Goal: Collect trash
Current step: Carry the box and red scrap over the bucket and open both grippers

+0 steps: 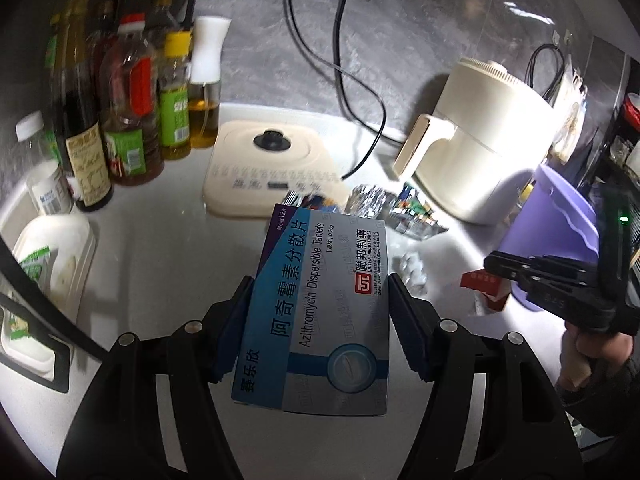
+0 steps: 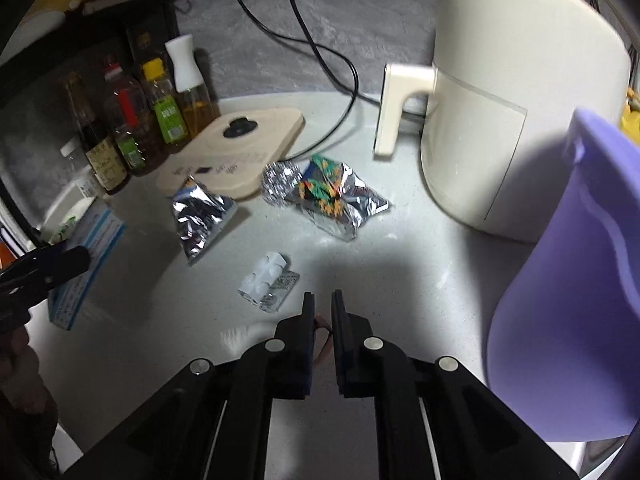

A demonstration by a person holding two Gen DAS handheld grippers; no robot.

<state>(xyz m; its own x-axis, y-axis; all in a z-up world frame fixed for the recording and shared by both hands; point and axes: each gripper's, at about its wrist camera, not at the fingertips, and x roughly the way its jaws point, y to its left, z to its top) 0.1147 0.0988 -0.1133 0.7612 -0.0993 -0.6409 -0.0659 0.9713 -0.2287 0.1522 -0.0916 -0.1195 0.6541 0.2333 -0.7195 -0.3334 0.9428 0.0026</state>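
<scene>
My left gripper (image 1: 320, 280) is shut on a blue and grey medicine box (image 1: 320, 312), held above the white counter (image 1: 160, 260). My right gripper (image 2: 322, 295) is shut, with nothing between its tips. In the left wrist view it (image 1: 492, 262) hovers at the right over a small red box (image 1: 484, 286); whether they touch I cannot tell. A purple bin (image 2: 580, 280) stands close on its right. On the counter ahead lie a blister pack (image 2: 268, 280), a crumpled silver wrapper (image 2: 200, 212) and a printed foil wrapper (image 2: 332, 196).
A cream air fryer (image 2: 520, 80) stands at the back right. A beige appliance base (image 2: 240, 140) sits behind the wrappers with black cables (image 2: 320, 60) running to the wall. Several oil and sauce bottles (image 1: 132, 112) line the left, with a white container (image 1: 52, 264) in front of them.
</scene>
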